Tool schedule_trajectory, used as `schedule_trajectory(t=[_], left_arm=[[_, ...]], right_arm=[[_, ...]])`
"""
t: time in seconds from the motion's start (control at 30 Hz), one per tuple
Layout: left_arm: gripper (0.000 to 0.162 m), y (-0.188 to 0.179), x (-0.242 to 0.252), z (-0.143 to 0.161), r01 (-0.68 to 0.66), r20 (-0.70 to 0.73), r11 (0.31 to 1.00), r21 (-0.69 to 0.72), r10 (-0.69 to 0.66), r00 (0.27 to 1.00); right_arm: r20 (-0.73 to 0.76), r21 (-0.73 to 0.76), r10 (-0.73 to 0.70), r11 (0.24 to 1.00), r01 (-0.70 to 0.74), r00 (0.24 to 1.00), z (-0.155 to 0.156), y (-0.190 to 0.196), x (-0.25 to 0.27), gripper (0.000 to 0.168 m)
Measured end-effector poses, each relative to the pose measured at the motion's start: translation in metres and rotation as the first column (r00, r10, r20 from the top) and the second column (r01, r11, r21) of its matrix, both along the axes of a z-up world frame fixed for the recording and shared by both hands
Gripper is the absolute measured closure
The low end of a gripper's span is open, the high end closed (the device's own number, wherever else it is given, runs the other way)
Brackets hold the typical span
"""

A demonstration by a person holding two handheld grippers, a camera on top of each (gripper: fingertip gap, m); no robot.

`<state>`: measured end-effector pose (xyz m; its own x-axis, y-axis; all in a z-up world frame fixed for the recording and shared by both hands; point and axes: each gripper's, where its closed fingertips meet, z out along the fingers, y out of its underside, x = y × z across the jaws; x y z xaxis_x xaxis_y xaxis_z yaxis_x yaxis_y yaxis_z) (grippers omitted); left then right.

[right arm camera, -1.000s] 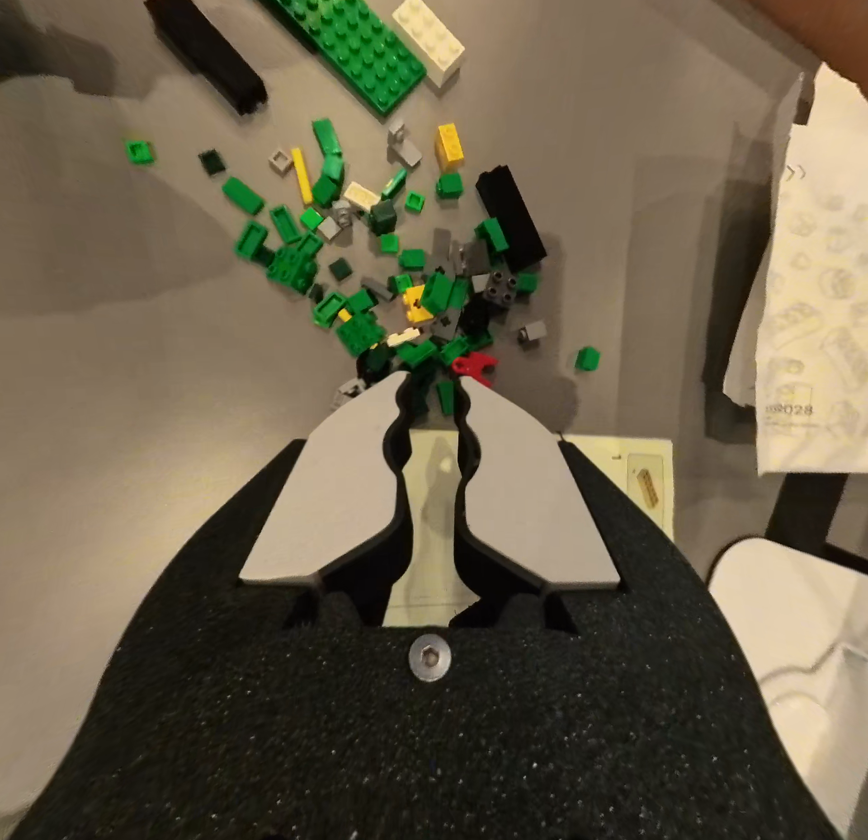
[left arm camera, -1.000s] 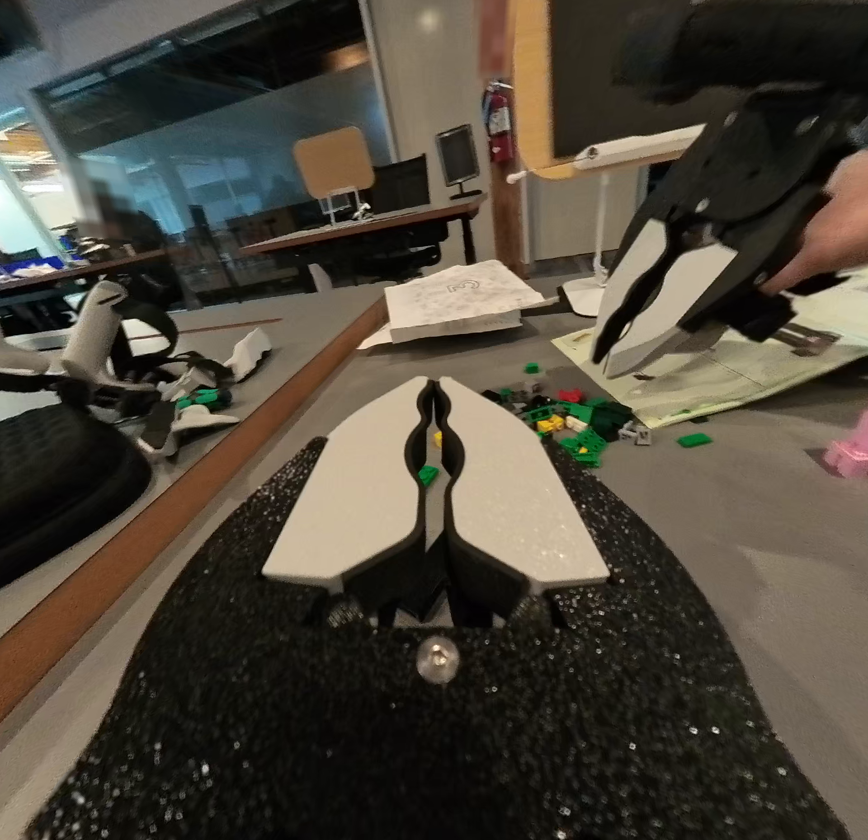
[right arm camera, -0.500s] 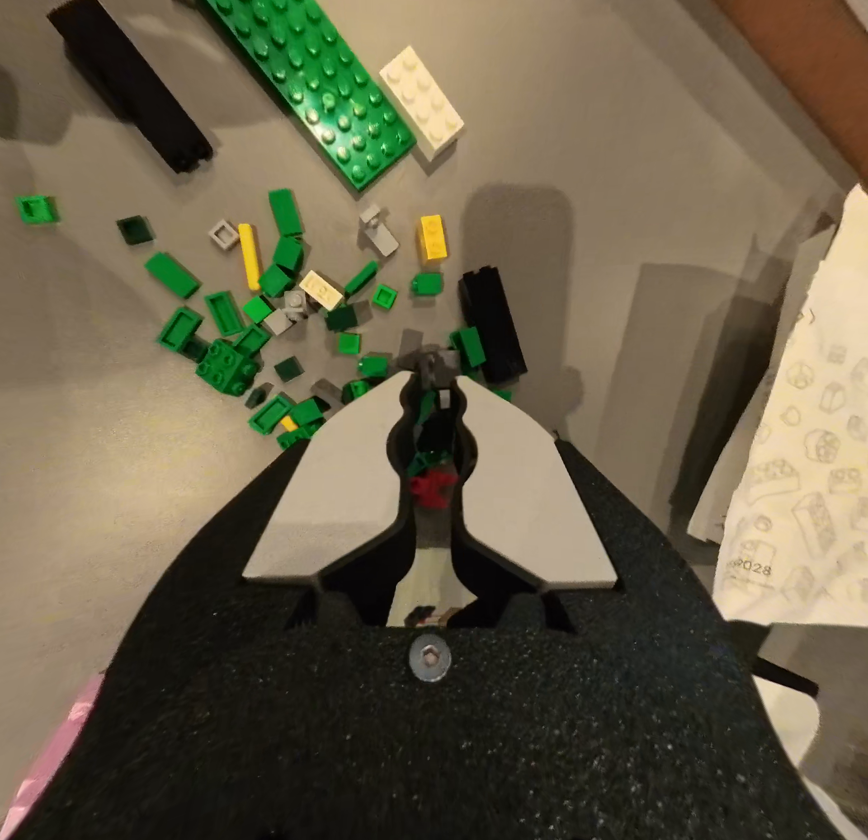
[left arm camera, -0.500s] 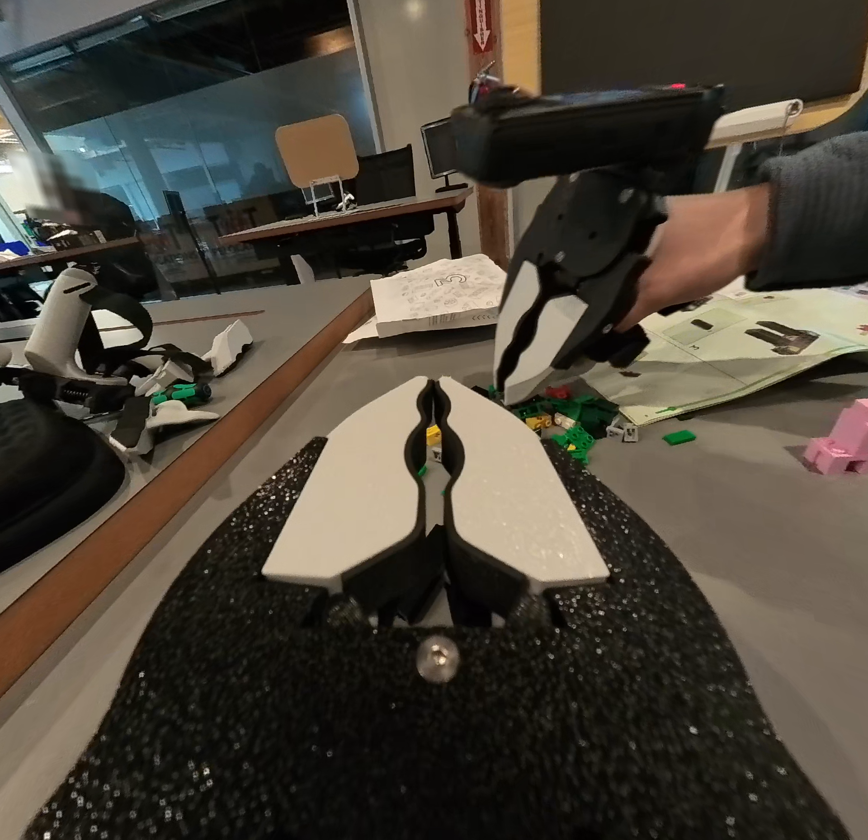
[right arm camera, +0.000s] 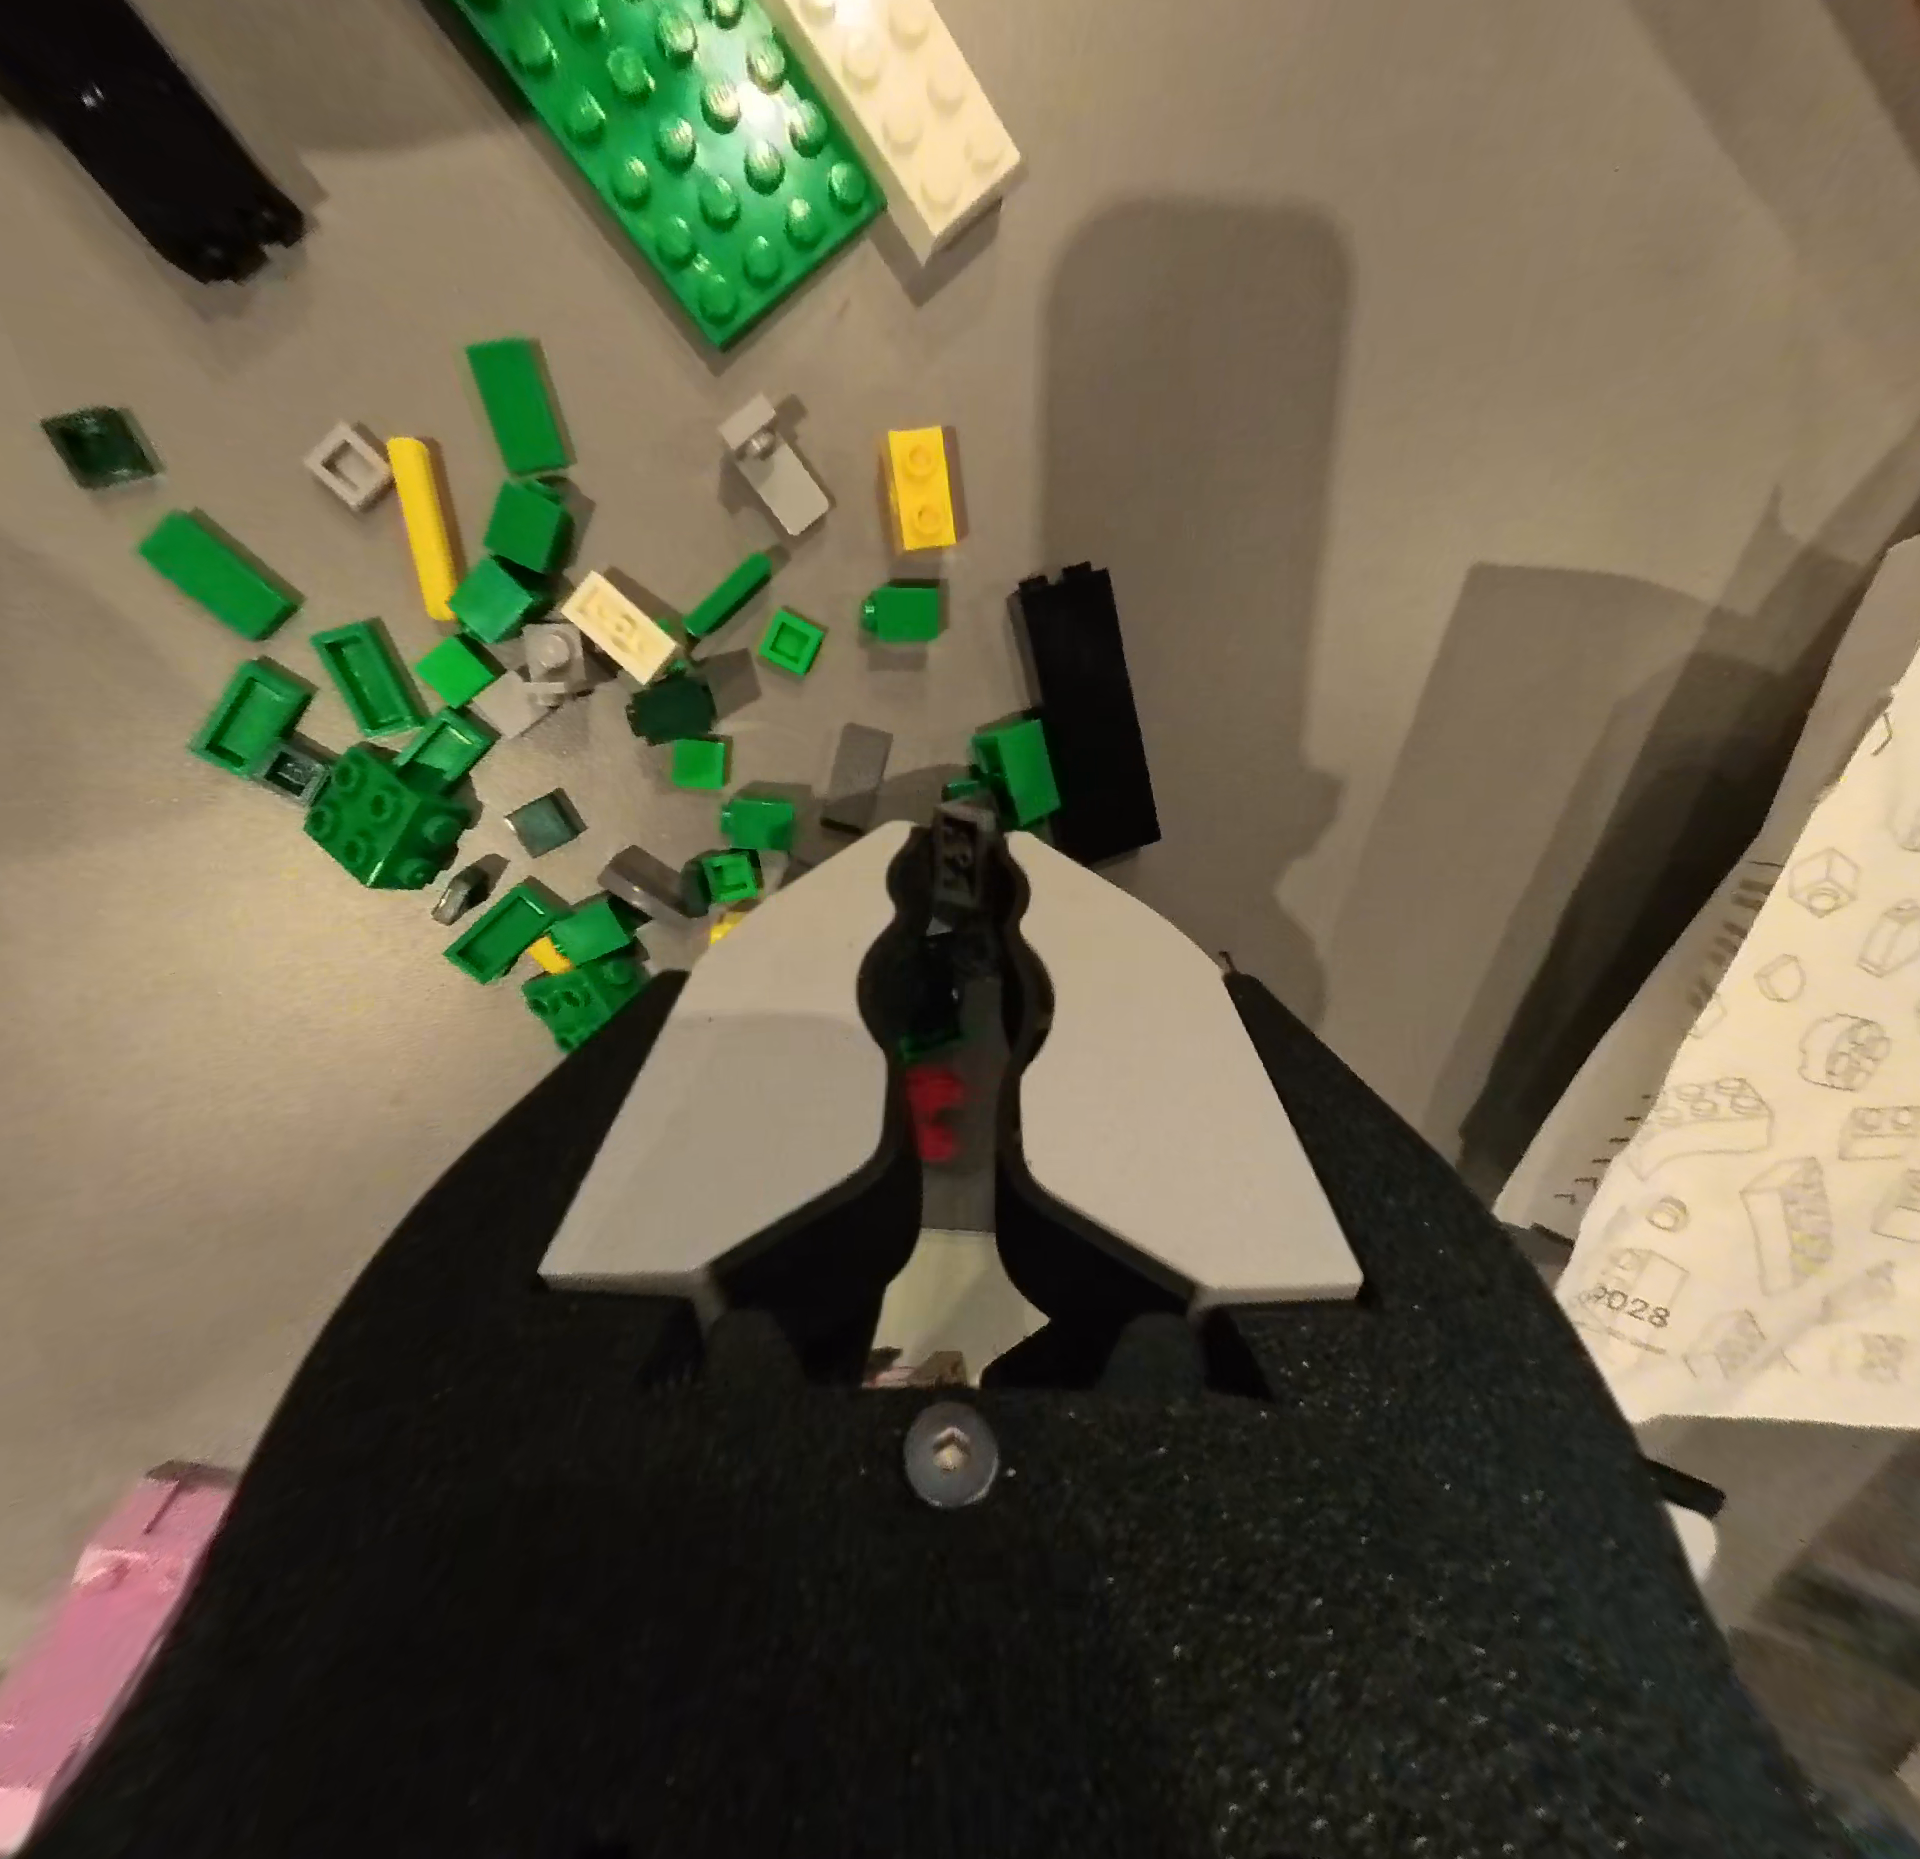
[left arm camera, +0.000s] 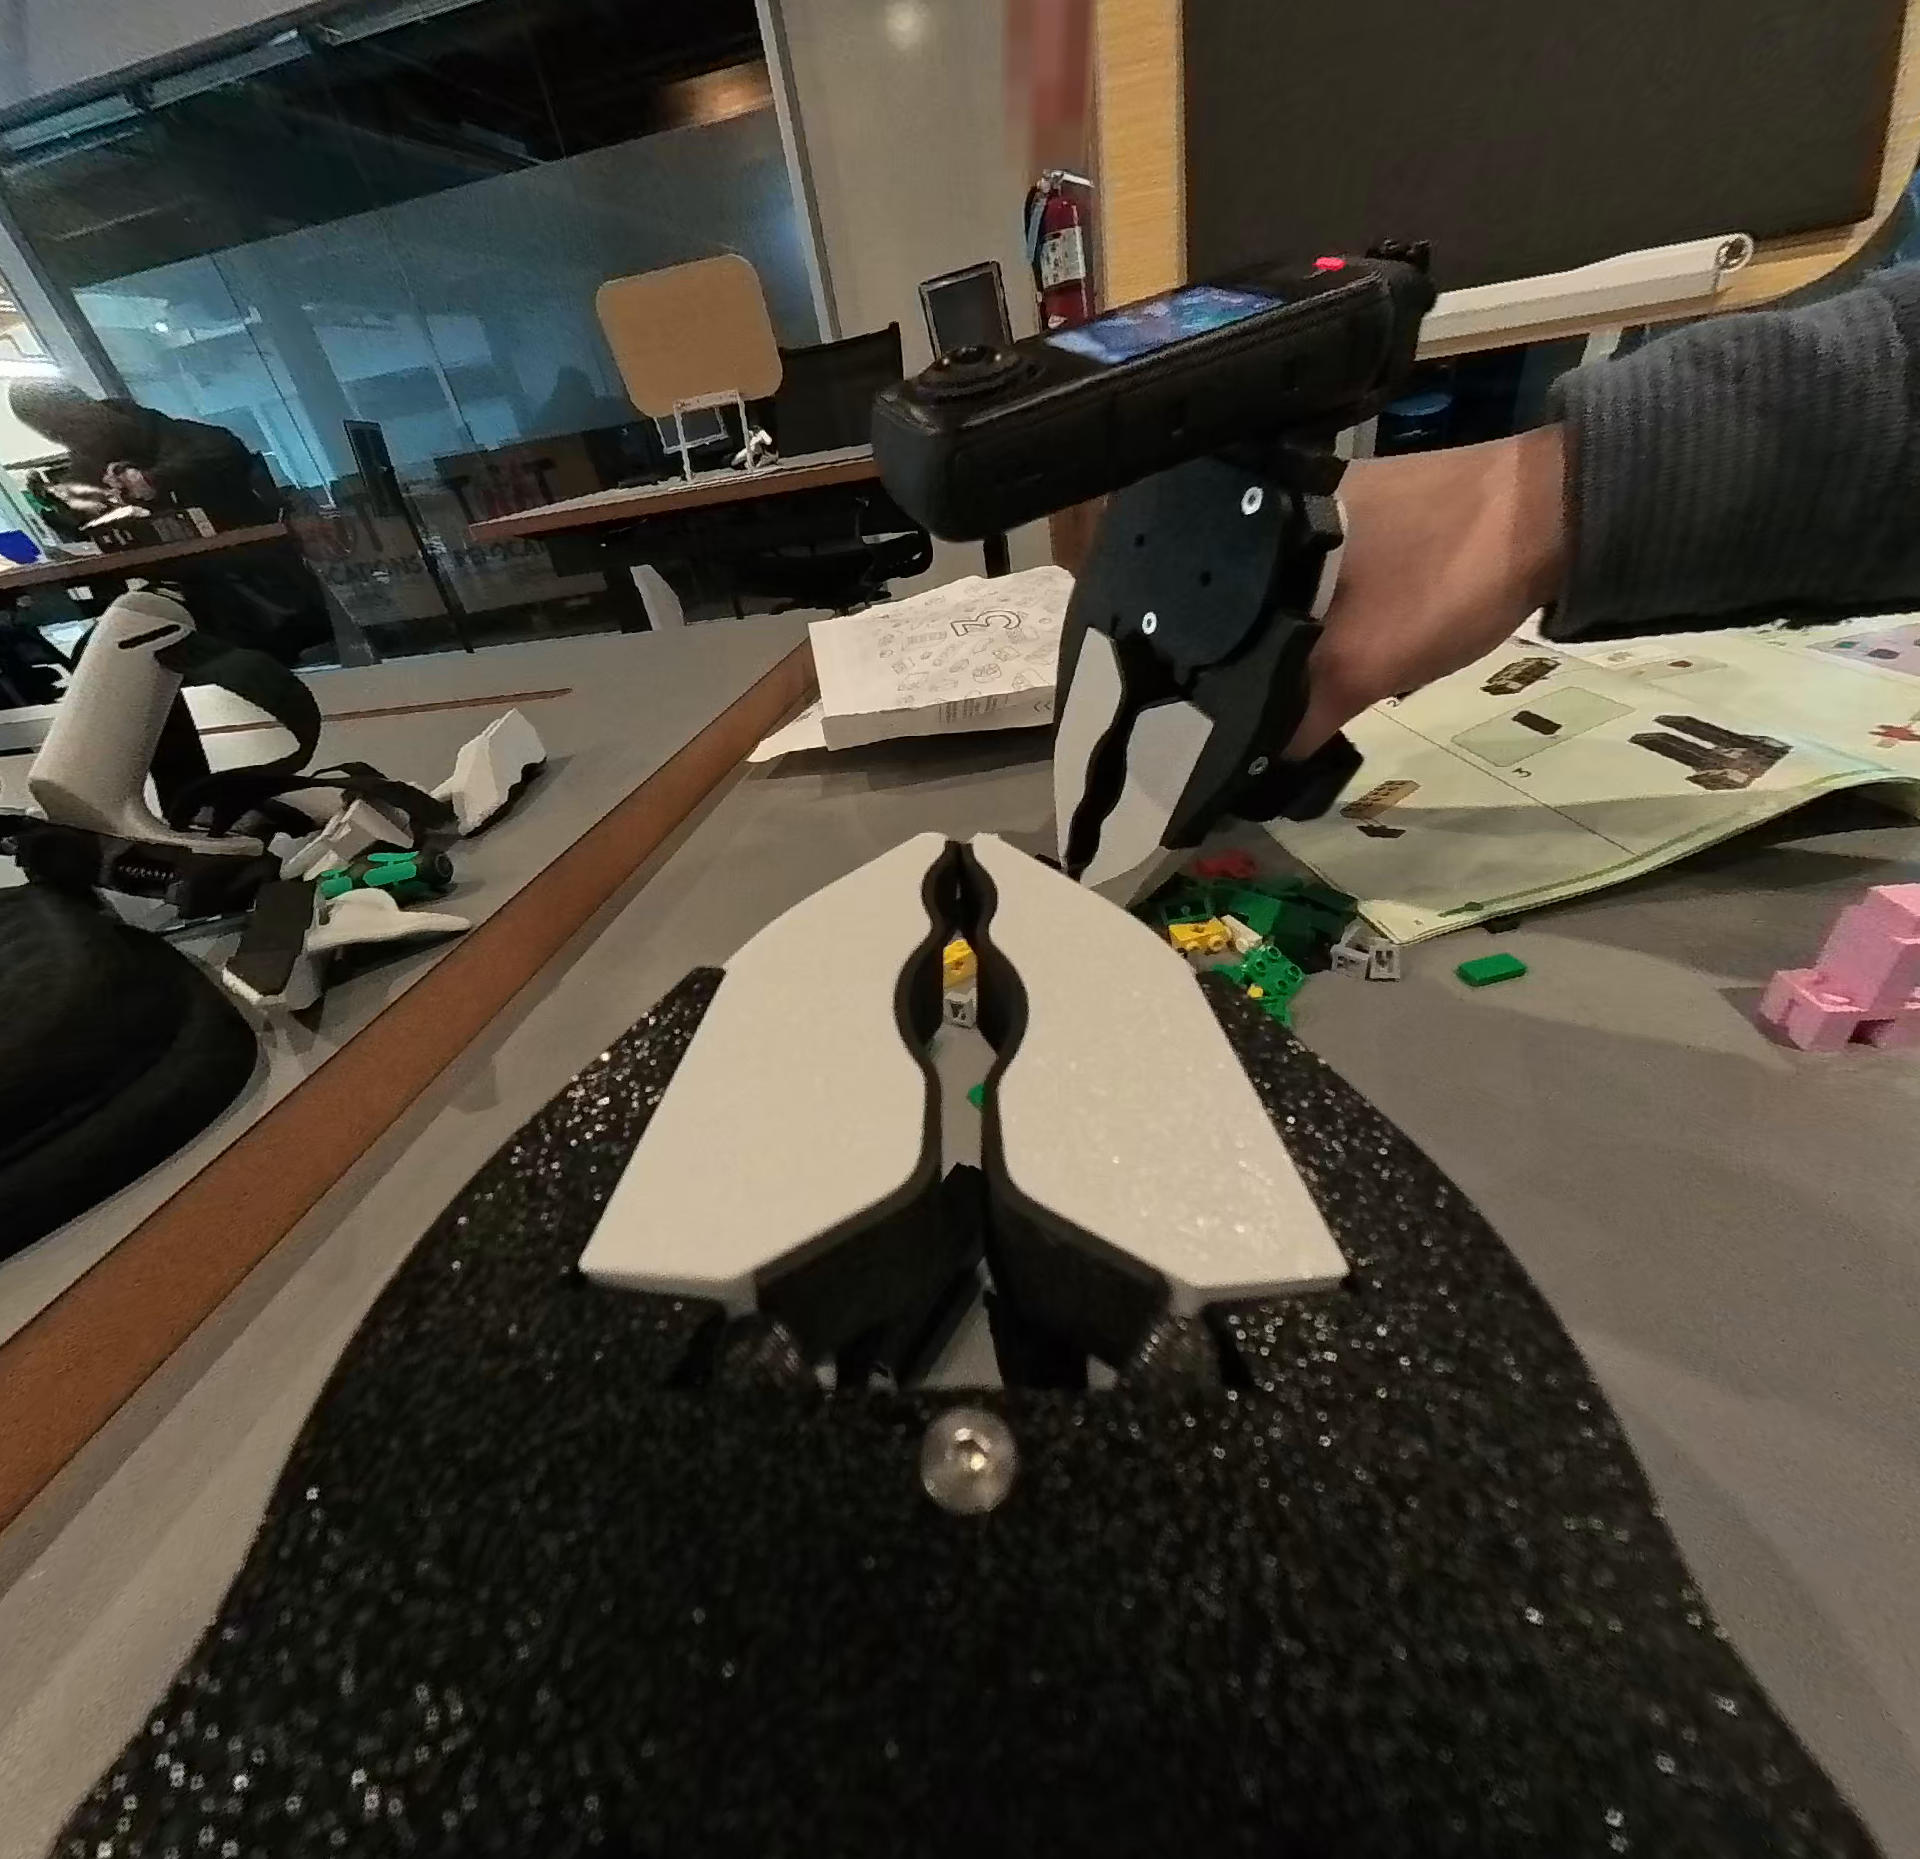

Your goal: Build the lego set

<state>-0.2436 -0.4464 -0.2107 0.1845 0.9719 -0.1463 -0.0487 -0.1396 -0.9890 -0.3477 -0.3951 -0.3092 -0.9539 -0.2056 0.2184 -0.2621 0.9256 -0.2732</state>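
A pile of small green, yellow, grey and white Lego pieces (right arm camera: pixel 540 687) lies on the grey table (right arm camera: pixel 1299 95). A green baseplate (right arm camera: pixel 665 116), a white brick (right arm camera: pixel 904 84) and two long black pieces (right arm camera: pixel 1086 708) lie around it. My right gripper (right arm camera: pixel 961 843) points down into the pile, its tips closed on a small dark grey brick (right arm camera: pixel 961 859). A red piece (right arm camera: pixel 935 1113) shows under its fingers. In the left wrist view the right gripper (left arm camera: pixel 1086 869) touches down on the pile (left arm camera: pixel 1257 926). My left gripper (left arm camera: pixel 961 848) is shut and empty, low over the table before the pile.
An open instruction sheet (left arm camera: pixel 1621 760) lies right of the pile, and a white paper bag (left arm camera: pixel 935 666) behind it. A pink Lego model (left arm camera: pixel 1849 968) stands at the right. A brown table edge (left arm camera: pixel 416 1009) runs along the left, with tools and straps (left arm camera: pixel 208 822) beyond it. About 15 centimeters separates my left fingertips from my right.
My right gripper has come down and forward into the pile, and its tips have closed on the dark grey brick. My left gripper has stayed shut and nearly still.
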Motion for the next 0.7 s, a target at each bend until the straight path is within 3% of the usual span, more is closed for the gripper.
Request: schedule_trajectory(t=[0.17, 0.37, 0.53, 0.7], left_arm=[[0.162, 0.0, 0.0, 0.0, 0.004, -0.001, 1.0, 0.002, -0.004, 1.0], [0.162, 0.001, 0.0, 0.0, 0.009, -0.003, 1.0, 0.004, -0.009, 1.0], [0.162, 0.002, 0.001, 0.001, 0.018, -0.008, 1.0, 0.012, -0.018, 1.0], [0.162, 0.004, 0.0, 0.003, 0.024, -0.021, 1.0, 0.016, -0.023, 1.0]], right_arm=[[-0.082, -0.079, 0.052, 0.995, -0.058, 0.995, 0.011, -0.004, 0.001, 0.158], [-0.17, -0.285, 0.099, 0.947, -0.145, 0.98, 0.052, 0.008, 0.024, 0.158], [-0.158, -0.39, 0.001, 0.919, -0.063, 0.987, 0.085, 0.064, 0.051, 0.158], [-0.049, -0.433, -0.224, 0.883, 0.181, 0.973, 0.096, 0.154, 0.078, 0.158]])
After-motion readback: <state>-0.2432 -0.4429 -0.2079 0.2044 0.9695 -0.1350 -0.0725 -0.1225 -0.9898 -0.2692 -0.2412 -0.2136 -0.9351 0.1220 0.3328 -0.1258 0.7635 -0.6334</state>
